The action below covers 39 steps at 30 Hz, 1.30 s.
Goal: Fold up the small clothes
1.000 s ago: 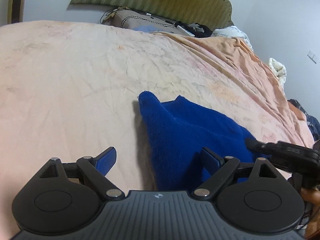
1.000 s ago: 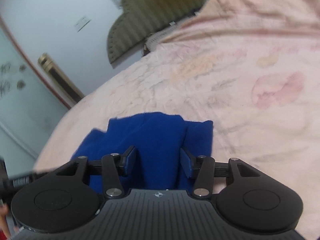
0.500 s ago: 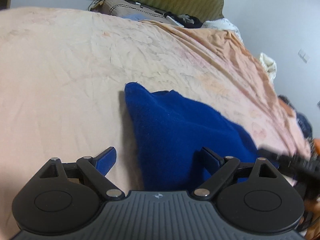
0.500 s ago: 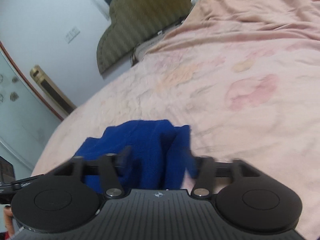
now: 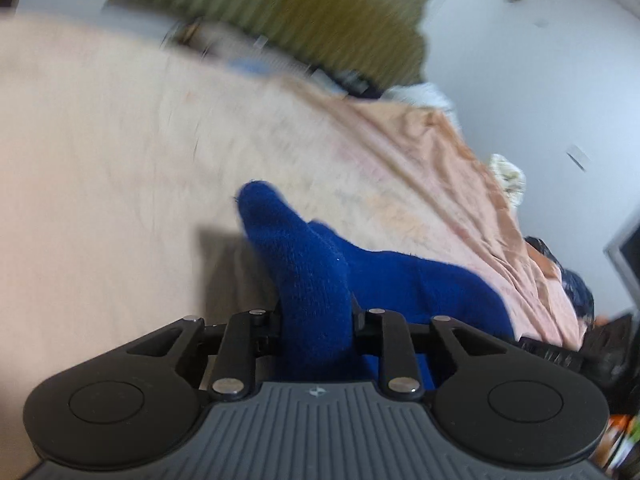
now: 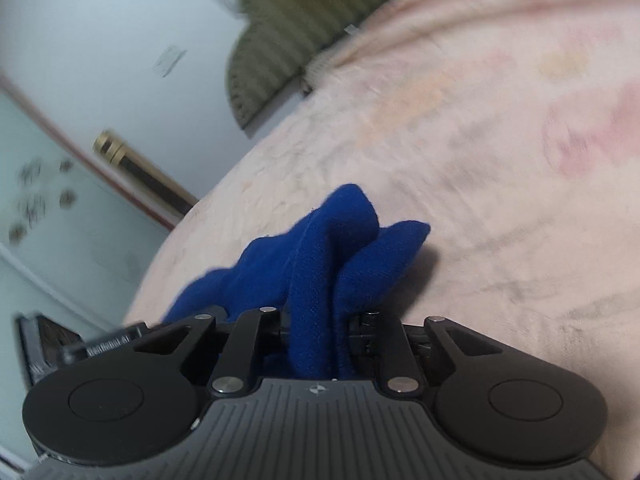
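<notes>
As jaws close, both grippers (left (image 5: 316,322), right (image 6: 316,330)) pinch cloth (image 5: 312,280) — bunched.

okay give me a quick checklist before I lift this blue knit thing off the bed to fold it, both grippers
1. Left gripper has cloth between its jaws, which are closing: ok.
2. Right gripper has cloth between its jaws, which are closing: ok.
3. Both hold the same blue garment: ok.
4. Each grip takes a single layer: not ok, right gripper shows bunched folds.
5. Nothing lying on the garment: ok.
6. Pink bedsheet not pinched with the cloth: cannot tell.
</notes>
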Motion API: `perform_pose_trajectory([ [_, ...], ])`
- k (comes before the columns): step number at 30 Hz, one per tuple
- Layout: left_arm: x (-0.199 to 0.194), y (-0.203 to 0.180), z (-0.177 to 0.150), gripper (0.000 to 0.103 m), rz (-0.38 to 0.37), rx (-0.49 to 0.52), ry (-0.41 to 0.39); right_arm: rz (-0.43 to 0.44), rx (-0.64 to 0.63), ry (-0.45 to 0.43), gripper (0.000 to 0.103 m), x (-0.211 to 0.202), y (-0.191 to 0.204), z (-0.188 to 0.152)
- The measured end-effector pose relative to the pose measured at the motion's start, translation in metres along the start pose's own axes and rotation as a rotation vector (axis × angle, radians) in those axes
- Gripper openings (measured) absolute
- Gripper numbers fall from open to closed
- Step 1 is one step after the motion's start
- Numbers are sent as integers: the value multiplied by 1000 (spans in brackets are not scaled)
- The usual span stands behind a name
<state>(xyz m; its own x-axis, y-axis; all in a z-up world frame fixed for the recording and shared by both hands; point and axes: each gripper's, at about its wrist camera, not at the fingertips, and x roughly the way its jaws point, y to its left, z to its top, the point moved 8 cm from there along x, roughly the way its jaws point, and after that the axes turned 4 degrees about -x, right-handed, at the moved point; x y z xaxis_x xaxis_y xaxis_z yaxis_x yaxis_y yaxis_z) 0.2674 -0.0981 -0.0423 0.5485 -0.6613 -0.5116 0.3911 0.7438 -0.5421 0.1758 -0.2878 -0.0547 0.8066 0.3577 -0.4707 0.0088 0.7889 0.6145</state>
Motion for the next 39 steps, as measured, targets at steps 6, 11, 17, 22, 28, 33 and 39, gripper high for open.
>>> perform_pose_trajectory([
  [6,1,-14,35,27,123,200,-74,46,-187,-97,21,-10,46,23],
  [11,17,3,44,29,324,272,17,-140,-47,-29,30,31,3,37],
  [17,-50,-7,-10,79,184,219,18,-77,-25,16,57,-27,-7,-1],
  [22,-60,-29,-68,63,38,179,156,57,-8,155,57,-60,-3,-48],
  [28,-68,-18,-62,18,65,108,137,39,46,136,16,-64,3,-68],
  [33,-97,-21,-70,18,157,210,121,88,5,85,15,-88,34,-79],
  [39,-113,-37,-92,52,327,325,44,-238,-176,-5,32,-97,48,-88],
])
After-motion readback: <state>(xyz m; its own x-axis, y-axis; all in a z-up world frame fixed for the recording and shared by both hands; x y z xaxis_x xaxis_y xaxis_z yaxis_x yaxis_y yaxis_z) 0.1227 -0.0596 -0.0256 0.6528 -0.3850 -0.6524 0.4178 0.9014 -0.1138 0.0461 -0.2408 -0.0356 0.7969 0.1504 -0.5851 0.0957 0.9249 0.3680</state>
